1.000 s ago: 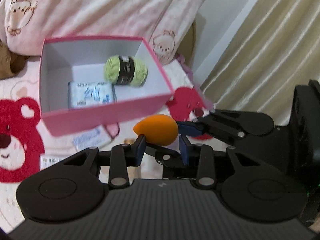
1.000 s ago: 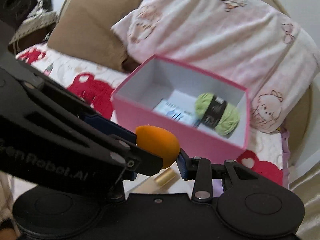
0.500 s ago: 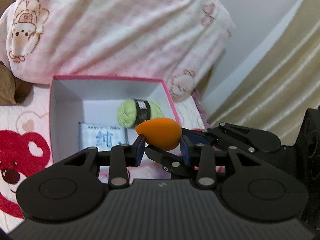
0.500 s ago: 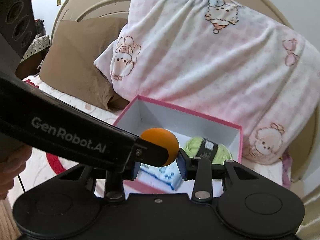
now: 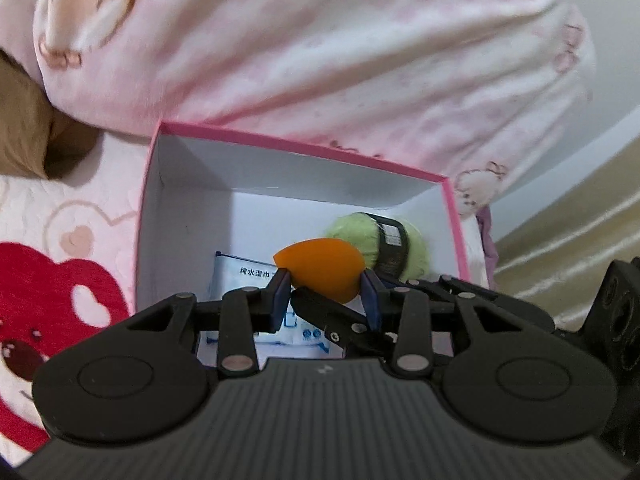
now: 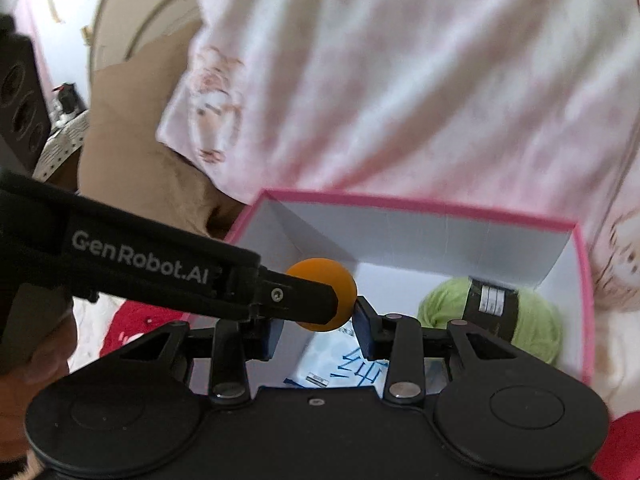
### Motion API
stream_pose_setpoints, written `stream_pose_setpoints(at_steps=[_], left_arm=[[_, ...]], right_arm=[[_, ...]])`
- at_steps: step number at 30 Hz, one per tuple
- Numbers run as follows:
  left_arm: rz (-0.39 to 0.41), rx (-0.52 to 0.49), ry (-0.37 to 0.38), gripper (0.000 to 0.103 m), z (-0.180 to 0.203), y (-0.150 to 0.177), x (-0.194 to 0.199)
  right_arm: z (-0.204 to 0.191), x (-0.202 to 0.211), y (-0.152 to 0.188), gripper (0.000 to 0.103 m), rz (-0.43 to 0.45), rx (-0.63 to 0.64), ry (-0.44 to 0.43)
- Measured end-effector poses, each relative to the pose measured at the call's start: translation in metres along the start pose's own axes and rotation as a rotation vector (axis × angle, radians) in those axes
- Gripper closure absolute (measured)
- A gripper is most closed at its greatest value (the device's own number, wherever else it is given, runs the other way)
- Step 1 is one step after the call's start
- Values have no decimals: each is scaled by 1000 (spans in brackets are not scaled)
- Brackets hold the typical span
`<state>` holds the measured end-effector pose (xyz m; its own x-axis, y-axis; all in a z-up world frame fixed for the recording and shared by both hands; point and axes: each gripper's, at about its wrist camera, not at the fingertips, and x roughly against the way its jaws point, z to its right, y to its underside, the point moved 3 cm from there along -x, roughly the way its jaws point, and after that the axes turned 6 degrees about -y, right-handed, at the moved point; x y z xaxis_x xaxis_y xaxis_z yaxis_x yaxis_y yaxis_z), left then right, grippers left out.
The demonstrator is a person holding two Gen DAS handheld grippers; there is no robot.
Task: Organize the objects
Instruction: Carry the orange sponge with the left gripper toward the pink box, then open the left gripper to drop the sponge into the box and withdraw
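An orange egg-shaped sponge (image 5: 320, 270) is held above the open pink box (image 5: 304, 148). My left gripper (image 5: 323, 294) and my right gripper (image 6: 318, 322) are both shut on the sponge (image 6: 324, 292), each from its own side. The right gripper's fingers cross under the sponge in the left wrist view. The left gripper's finger (image 6: 296, 298) crosses in front of the sponge in the right wrist view. Inside the box (image 6: 420, 204) lie a green yarn ball (image 5: 384, 246) with a black band and a wet-wipe packet (image 5: 244, 276). The yarn (image 6: 492, 314) and packet (image 6: 344, 366) also show in the right wrist view.
A pink bear-print pillow (image 5: 300, 48) rises right behind the box. A brown pillow (image 6: 132, 152) lies to the left. The bedsheet has red bear prints (image 5: 52, 304). A beige curtain (image 5: 568, 232) hangs at the right.
Both grippers have carried the sponge forward from in front of the box to over its inside. The box now looks closer and fills the lower middle of both views.
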<state>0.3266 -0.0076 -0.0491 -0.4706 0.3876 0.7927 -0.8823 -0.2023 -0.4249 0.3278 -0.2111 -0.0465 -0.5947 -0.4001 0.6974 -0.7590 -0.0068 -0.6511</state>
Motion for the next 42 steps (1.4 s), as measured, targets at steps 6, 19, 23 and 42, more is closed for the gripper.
stream_pose_setpoints(at_steps=[6,19,23,42], left_arm=[[-12,76,37,66,-14,-5,-32],[-61,189,88,68,-35,-6,-75],[-78,208,89,69,-33,-3,-88],[11,-11,-61,53,-23,31,25]], right_arm=[[19,-26,-4,61,-62,-60,26],[34,-55,4,59,-115,-75,131],[35,-54,4,60,-105,-113,130],[-14,62,33,57,34,0,85]])
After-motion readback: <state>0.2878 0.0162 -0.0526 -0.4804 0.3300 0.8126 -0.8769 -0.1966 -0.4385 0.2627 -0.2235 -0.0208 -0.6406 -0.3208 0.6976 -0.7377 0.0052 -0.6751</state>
